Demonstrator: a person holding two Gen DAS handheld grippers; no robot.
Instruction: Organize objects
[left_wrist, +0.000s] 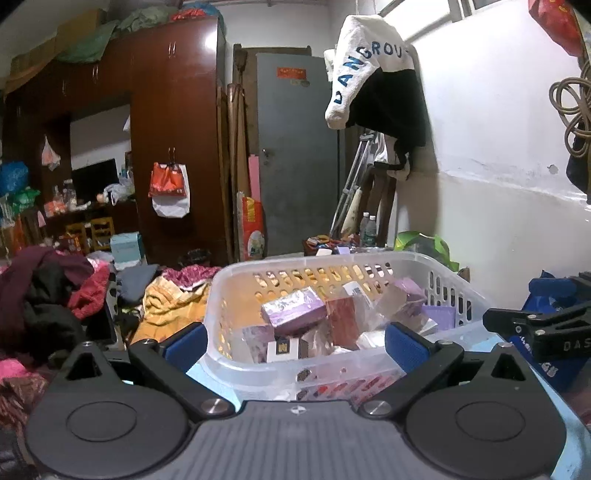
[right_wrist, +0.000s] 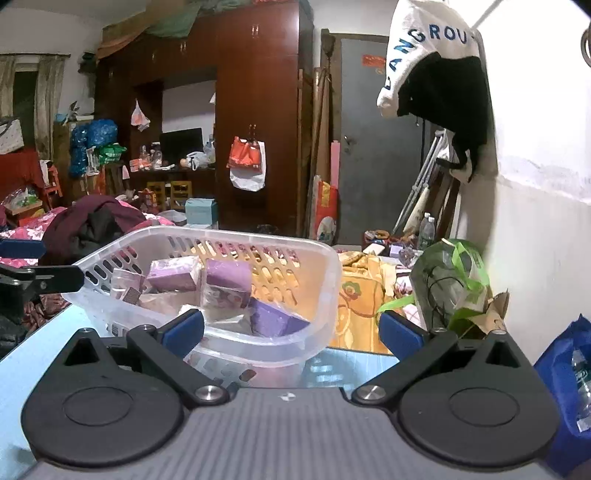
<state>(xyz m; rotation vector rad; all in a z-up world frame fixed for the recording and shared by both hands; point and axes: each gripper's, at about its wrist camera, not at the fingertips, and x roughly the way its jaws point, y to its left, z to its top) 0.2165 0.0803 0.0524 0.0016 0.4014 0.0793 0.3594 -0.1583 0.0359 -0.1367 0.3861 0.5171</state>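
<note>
A translucent white basket (left_wrist: 295, 263) with slotted walls stands on a light blue surface (left_wrist: 210, 376). It holds several small boxes, among them a purple box (left_wrist: 293, 310) and a red-brown box (left_wrist: 341, 319). My left gripper (left_wrist: 294, 343) is open in front of the basket's near wall, its blue pads wide apart and pressing on nothing. In the right wrist view the basket (right_wrist: 221, 234) sits ahead and to the left, with a purple box (right_wrist: 227, 275) and a violet box (right_wrist: 273, 319) inside. My right gripper (right_wrist: 291, 332) is open at the basket's near right corner, holding nothing.
A pile of dark and pink clothes (left_wrist: 44, 295) lies left of the basket, with an orange cloth (right_wrist: 354, 295) behind it. A green plastic bag (right_wrist: 454, 280) and a blue bag (right_wrist: 569, 387) sit by the white wall on the right. A wardrobe and a grey door stand far back.
</note>
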